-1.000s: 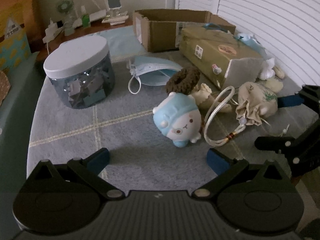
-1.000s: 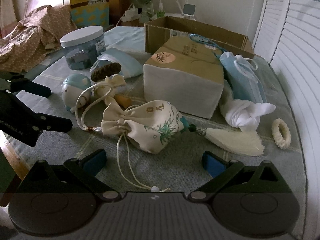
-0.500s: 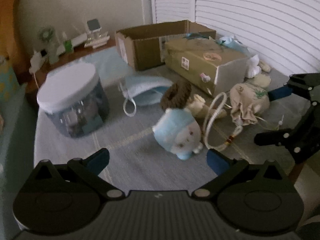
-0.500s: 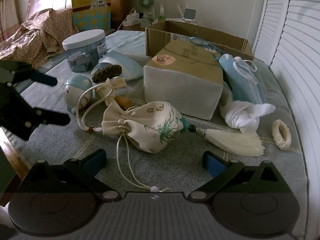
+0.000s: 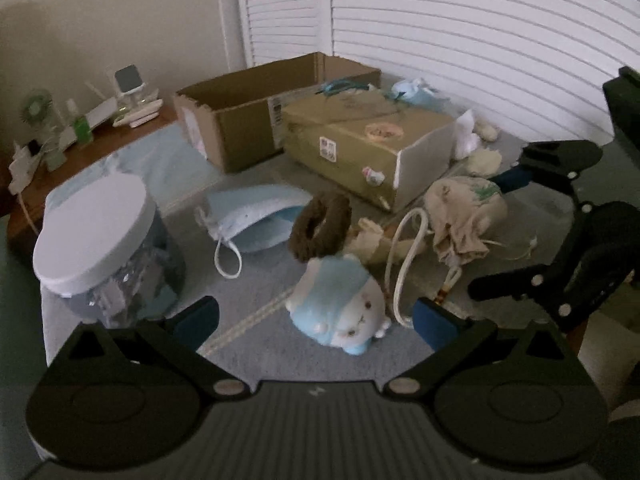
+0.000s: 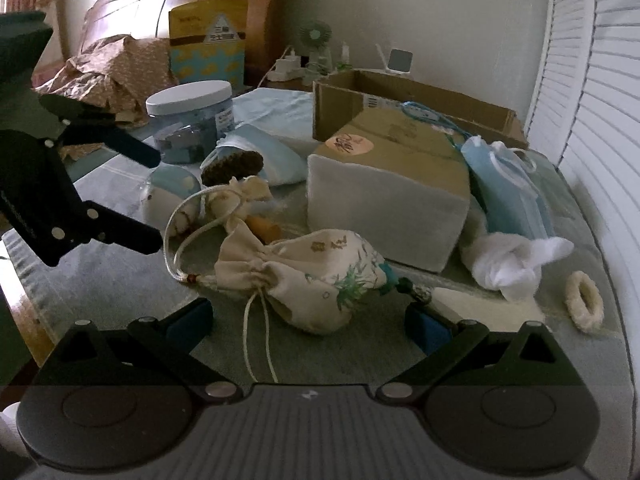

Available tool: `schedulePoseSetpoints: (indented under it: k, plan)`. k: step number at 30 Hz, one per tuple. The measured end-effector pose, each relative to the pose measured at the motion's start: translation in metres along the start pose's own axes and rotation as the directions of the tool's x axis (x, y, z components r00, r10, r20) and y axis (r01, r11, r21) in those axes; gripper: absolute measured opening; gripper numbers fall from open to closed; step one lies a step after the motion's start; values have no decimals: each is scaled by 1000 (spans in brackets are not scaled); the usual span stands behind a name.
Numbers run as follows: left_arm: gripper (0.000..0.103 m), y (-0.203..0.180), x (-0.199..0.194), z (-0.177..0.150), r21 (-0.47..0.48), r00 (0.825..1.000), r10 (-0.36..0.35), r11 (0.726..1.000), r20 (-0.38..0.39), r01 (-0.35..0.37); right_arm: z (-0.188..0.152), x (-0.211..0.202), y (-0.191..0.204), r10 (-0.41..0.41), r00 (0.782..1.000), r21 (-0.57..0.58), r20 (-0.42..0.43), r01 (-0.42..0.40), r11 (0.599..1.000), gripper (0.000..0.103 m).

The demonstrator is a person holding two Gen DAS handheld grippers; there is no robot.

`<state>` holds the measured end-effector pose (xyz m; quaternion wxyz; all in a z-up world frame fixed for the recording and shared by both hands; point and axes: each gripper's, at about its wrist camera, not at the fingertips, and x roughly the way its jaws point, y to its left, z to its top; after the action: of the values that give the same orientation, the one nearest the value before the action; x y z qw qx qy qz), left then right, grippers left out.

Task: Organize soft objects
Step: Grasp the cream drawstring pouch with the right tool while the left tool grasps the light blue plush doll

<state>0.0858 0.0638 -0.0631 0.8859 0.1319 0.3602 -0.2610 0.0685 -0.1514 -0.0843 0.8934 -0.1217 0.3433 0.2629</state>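
No legible text. Yellow package [image 6: 208,40]: triangular sign, characters unreadable. Tissue pack [image 6: 384,184]: round sticker, red character blurred. Cardboard box [image 5: 256,108]: barcode label, unreadable.

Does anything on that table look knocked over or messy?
Yes. The blue plush toy lies tipped on its side, with a brown scrunchie leaning against it. The drawstring pouch lies slumped, its cords trailing loose across the cloth.
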Motion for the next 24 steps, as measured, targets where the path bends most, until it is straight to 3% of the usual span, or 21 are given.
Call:
schedulePoseSetpoints:
  k: [10, 16, 24]
  plan:
    - [70, 6, 3, 5, 105, 993, -111, 988, -40, 114, 2, -1, 1, -6, 1000, 15, -29, 7, 1000, 103]
    - [53, 7, 8, 6, 122, 988, -135, 982, -68, 143, 4, -14, 8, -22, 999, 11, -38, 23, 1000, 103]
    - [52, 10, 13, 6, 104, 986, -148, 982, -74, 155, 17, -13, 12, -50, 998, -70, 33, 52, 996, 103]
